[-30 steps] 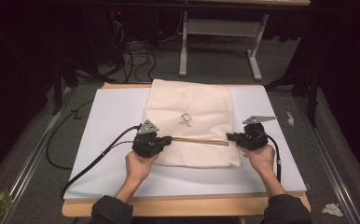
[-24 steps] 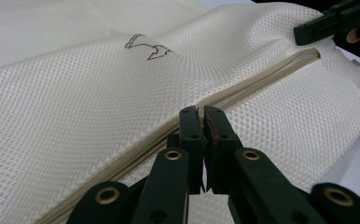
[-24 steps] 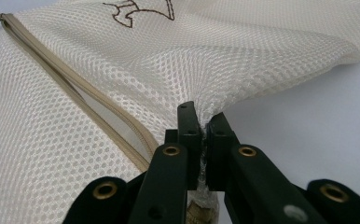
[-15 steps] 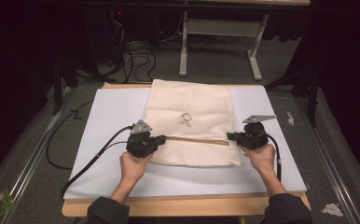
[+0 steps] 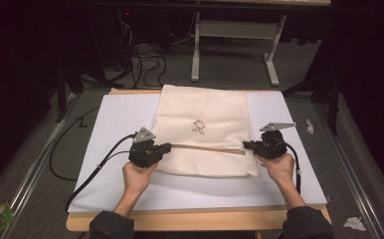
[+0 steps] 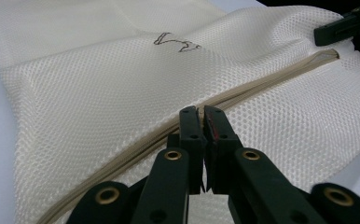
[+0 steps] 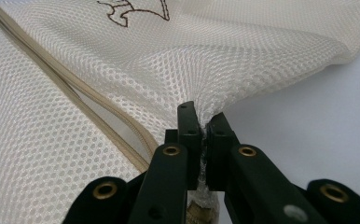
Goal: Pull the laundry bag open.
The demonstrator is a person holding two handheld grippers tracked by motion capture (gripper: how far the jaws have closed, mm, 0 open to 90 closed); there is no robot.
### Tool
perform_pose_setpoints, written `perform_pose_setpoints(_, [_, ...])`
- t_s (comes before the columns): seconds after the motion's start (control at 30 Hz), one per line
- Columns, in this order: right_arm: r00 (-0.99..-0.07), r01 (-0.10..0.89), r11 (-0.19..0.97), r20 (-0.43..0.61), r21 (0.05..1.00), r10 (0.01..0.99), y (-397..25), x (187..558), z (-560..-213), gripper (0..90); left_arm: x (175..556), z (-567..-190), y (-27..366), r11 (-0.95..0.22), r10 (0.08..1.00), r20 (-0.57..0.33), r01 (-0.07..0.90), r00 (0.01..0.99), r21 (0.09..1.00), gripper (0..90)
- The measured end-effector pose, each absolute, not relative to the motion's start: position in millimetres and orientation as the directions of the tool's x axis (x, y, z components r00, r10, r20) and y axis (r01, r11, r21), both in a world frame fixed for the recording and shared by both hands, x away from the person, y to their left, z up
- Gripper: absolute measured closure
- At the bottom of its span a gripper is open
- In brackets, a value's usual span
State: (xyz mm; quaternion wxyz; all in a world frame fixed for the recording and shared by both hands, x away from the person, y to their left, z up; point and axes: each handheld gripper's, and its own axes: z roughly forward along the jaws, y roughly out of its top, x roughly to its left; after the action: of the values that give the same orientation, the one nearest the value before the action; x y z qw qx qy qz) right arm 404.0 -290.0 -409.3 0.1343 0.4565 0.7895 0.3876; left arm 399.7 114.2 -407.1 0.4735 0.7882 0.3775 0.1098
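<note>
Fingers of left gripper [image 6: 200, 122] and right gripper [image 7: 205, 125] pinching mesh bag [image 5: 200, 112] at opposite zipper [image 5: 207, 148] ends

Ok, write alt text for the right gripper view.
The right gripper has its black fingers pinched shut on the cream mesh bag, bunching the fabric at the bag's edge. A beige zipper runs diagonally to the left, and a white mat lies on the right.
</note>
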Motion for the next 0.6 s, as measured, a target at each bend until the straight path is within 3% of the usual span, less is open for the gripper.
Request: perform_pose_setpoints(0.6, [-0.542, 0.619, 0.286, 0.134, 0.732, 0.830, -291, 404, -410, 88.9, 399, -405, 129, -0.256, 0.723, -0.173, 0.492, 0.669, 0.832, 87.5])
